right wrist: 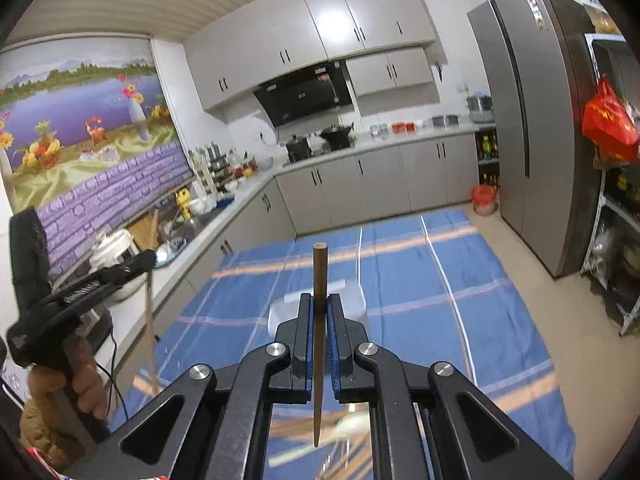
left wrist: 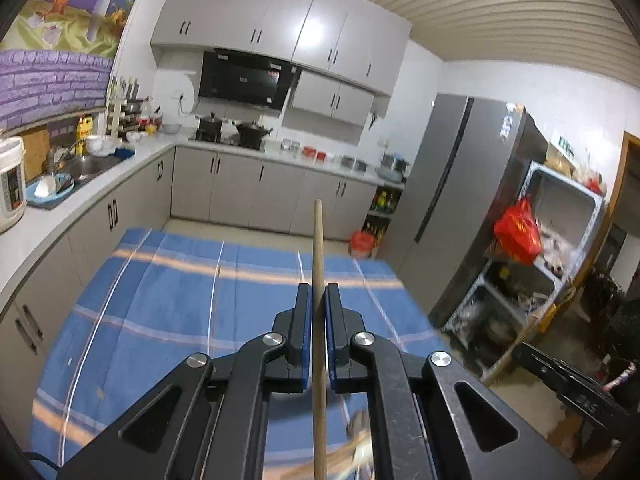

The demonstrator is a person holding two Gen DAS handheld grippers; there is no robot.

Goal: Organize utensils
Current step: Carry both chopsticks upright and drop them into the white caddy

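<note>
Wooden chopstick (left wrist: 319, 320) is clamped between the blue pads of my left tool (left wrist: 318, 304), running straight along the fingers, blunt end sticking out well past the tips, other end down out of frame. Right tool (right wrist: 319, 316) is likewise closed on a darker chopstick (right wrist: 319, 344), blunt end forward, pointed end hanging below the pads. Under both tools, blurred: a loose pile of more chopsticks (right wrist: 320, 428) on the blue striped cloth (left wrist: 168, 304) covering the surface. Just beyond the right tool's tips sits a white container (right wrist: 280, 312), partly hidden, contents unreadable. In the right view my left hand (right wrist: 86, 376) shows at the edge, gripping its tool's handle, chopstick angled down from it. Farther out: grey cabinets (left wrist: 240, 192), stove with black pots (left wrist: 236, 130), grey fridge (left wrist: 468, 192) on the right.
</note>
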